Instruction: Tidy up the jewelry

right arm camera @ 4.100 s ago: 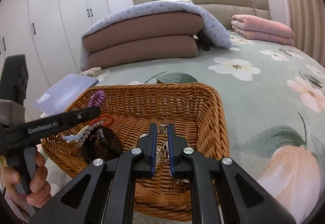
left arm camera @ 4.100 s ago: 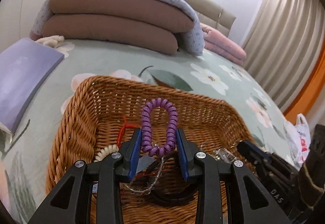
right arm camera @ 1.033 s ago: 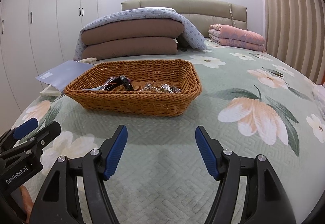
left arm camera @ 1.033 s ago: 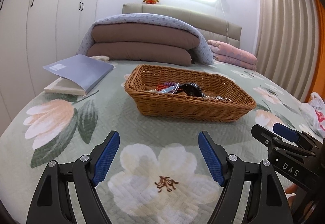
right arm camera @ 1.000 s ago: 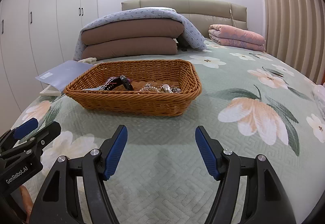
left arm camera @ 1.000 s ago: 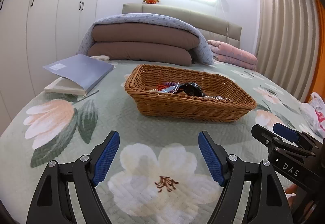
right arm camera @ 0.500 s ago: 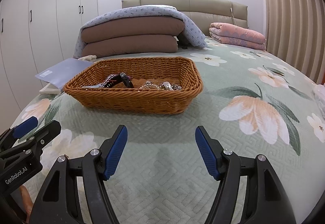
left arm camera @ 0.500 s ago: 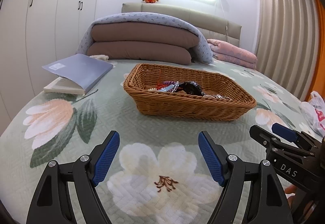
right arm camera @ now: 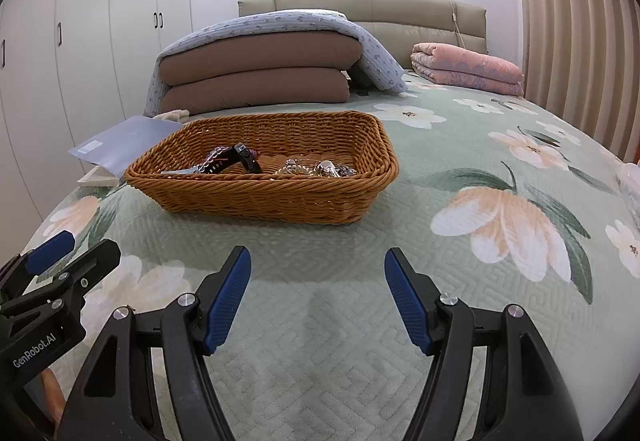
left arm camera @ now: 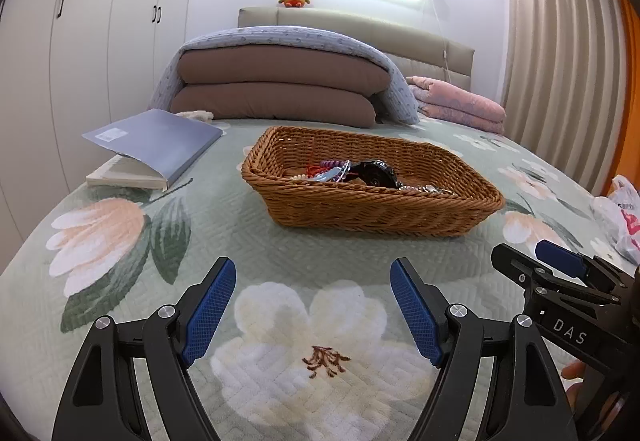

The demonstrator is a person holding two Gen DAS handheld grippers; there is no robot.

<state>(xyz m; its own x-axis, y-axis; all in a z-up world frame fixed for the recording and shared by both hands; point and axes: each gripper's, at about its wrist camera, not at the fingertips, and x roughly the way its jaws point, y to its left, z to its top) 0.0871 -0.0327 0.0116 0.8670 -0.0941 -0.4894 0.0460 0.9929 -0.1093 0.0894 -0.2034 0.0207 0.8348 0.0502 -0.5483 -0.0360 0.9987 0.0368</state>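
- The jewelry (left arm camera: 352,173) all lies in the wicker basket (left arm camera: 372,207) mid-bed — none is visible on the bedspread (left arm camera: 280,261).
- Left gripper (left arm camera: 312,307) and right gripper (right arm camera: 318,299) hover near, jaws spread and empty — the job looks done.

Wicker basket (right arm camera: 256,197) of jewelry (right arm camera: 316,169) on floral bedspread (right arm camera: 460,281), beyond right gripper (right arm camera: 317,271) with fingers (right arm camera: 226,301) apart.

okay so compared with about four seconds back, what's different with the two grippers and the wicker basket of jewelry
Both grippers have pulled back out of the brown wicker basket. The left gripper let go of the purple coiled bracelet, which now lies in the basket; the right gripper released the silvery chain jewelry. Both now hang open and empty over the floral quilt. The basket, grey book and folded bedding stayed put.
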